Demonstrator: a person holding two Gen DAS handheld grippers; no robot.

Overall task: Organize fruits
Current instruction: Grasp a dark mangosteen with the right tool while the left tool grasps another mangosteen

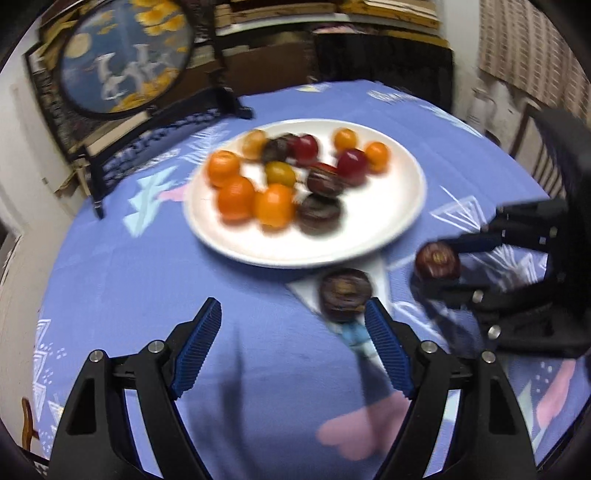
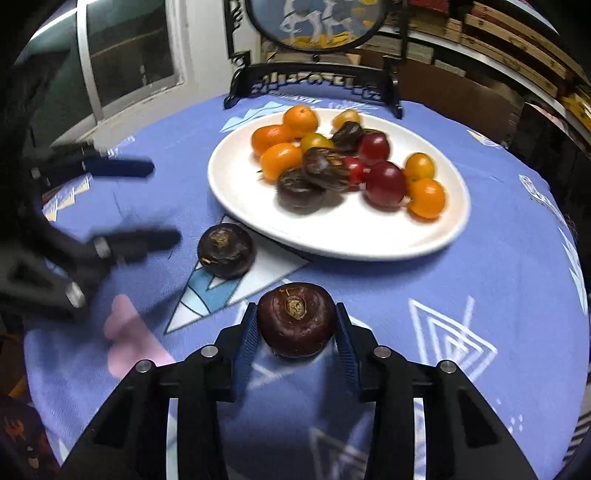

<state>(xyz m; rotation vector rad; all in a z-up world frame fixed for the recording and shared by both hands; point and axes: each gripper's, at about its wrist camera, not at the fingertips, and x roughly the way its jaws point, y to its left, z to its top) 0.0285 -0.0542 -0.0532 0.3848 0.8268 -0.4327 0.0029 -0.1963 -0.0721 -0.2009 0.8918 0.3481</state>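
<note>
A white plate (image 1: 369, 240) (image 2: 369, 251) in the middle of the blue patterned tablecloth holds several orange, red and dark brown fruits. My right gripper (image 2: 297, 326) is shut on a dark brown water chestnut (image 2: 295, 321) (image 1: 437, 260), low over the cloth in front of the plate. A second water chestnut (image 1: 345, 293) (image 2: 226, 249) lies on the cloth by the plate's near rim. My left gripper (image 1: 293, 308) (image 2: 164, 203) is open with nothing between its fingers. Its right fingertip is close beside that loose chestnut.
A round painted screen (image 1: 125, 55) (image 2: 317, 22) on a dark carved stand sits at the table's far edge behind the plate. Shelves with stacked boxes line the back wall. A window (image 2: 125, 48) is at the left. The round table drops off on all sides.
</note>
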